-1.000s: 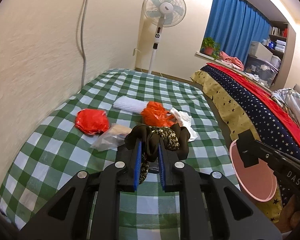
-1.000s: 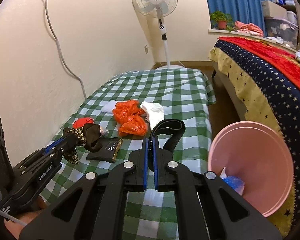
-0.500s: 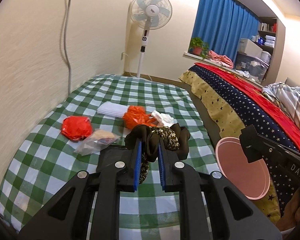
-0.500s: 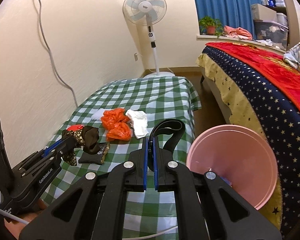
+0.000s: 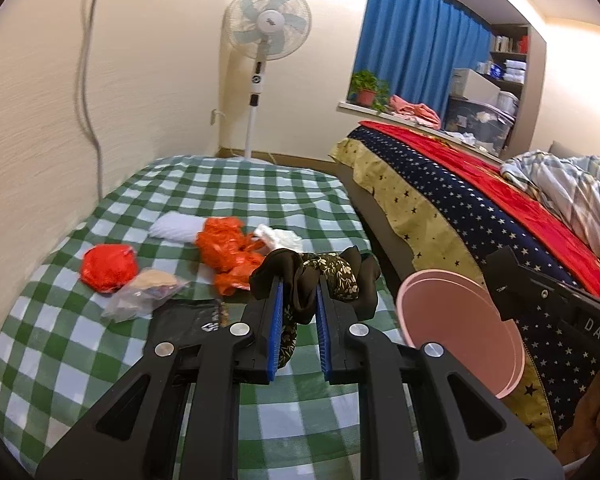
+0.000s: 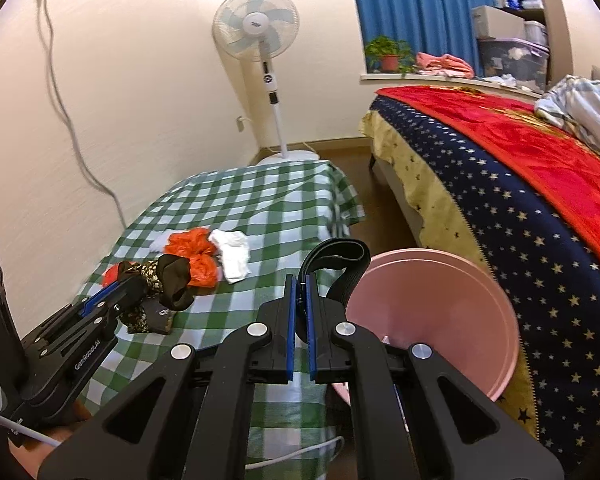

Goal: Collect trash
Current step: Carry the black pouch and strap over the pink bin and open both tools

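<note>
Left tongs [image 5: 298, 300] are clamped on a bunched dark rag [image 5: 320, 276], black with a floral patch, held clear above the checked worktop [image 5: 240, 200]. Right tongs [image 6: 300, 308] are pinched nearly closed on the black strap [image 6: 336, 258] of the pink bin [image 6: 432, 312], which hangs tilted just right of both tongs, mouth towards the worktop. Judged step: drop the rag in the bin. To do it well, the left tongs should swing right until the whole bundle is past the rim, then open; trailing ends could snag the rim, so the bin should tip towards the left tongs. Count ahead of the left tongs: two orange-red bags, [image 5: 108, 268] and [image 5: 228, 248], two white wads, [image 5: 178, 228] and [image 5: 280, 238], one clear bag [image 5: 148, 292], one dark pouch [image 5: 188, 320]. One bin.
</note>
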The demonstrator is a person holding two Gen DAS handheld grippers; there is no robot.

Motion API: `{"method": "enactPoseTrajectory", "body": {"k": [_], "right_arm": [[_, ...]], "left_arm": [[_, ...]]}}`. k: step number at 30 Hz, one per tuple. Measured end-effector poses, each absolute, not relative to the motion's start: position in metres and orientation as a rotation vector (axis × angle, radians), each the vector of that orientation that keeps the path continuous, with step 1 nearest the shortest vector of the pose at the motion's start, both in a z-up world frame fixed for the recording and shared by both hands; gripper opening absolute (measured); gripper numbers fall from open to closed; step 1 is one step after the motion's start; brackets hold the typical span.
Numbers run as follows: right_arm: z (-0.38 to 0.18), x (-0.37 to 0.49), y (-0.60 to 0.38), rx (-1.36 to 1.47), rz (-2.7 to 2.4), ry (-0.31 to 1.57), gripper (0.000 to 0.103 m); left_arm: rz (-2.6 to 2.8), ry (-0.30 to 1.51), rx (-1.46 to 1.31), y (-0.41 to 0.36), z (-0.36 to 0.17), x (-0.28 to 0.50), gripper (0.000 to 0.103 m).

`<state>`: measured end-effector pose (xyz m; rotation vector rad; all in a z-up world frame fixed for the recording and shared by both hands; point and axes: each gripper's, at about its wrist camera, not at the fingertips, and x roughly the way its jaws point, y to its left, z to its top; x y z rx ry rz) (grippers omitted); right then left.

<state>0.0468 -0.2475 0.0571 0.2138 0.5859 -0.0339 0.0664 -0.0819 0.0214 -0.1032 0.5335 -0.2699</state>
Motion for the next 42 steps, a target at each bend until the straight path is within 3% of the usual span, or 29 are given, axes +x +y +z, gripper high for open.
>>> {"method": "enactPoseTrajectory", "body": {"k": [16, 38, 39, 41, 42], "right_arm": [[0.060, 0.031, -0.309, 0.285, -0.214, 0.563, 0.005], [0.040, 0.034, -0.352, 0.348, -0.348, 0.604, 0.005], [0.039, 0.034, -0.352, 0.351, -0.346, 0.606, 0.009], [0.038, 0.035, -0.354, 0.359, -0.355, 0.612, 0.011], [0.037, 0.035, -0.355, 0.361, -0.366, 0.615, 0.019]], "left_arm": [[-0.493, 0.512, -0.002, -0.159, 0.024, 0.073, 0.015], [-0.675, 0.610, -0.010, -0.232, -0.012, 0.092, 0.016], [-0.685, 0.614, -0.014, -0.233, -0.013, 0.093, 0.017], [-0.699, 0.632, -0.016, -0.236, -0.016, 0.094, 0.028], [-0.700, 0.639, -0.019, -0.236, -0.017, 0.095, 0.033]]}}
